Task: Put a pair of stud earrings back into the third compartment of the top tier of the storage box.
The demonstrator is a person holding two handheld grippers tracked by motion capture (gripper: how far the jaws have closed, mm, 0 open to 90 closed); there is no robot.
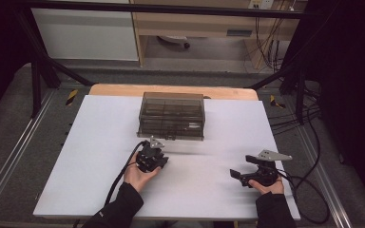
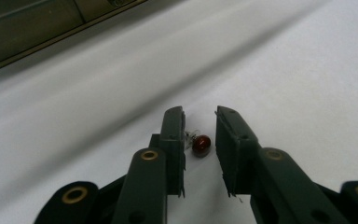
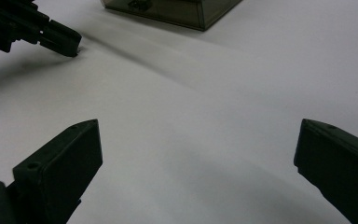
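Observation:
A tiny dark red bulb with a clear glass end [image 2: 200, 144] lies on the white table sheet [image 1: 95, 161]. My left gripper [image 2: 200, 116] is lowered around it, open; the bulb sits near the left jaw, with a gap to the right jaw. From above, the left gripper [image 1: 158, 160] is just in front of a smoky transparent compartment box [image 1: 172, 115]. My right gripper [image 3: 198, 135] stands wide open over bare sheet, with nothing between its fingers. In the high view the right gripper [image 1: 237, 175] is at the right front, pointing left.
The box edge [image 2: 28, 23] runs along the top left of the left gripper view, and the box corner [image 3: 177, 9] tops the right gripper view. Cables [image 1: 309, 190] trail off the table's right side. A wooden board edge [image 1: 171, 90] lies behind the box.

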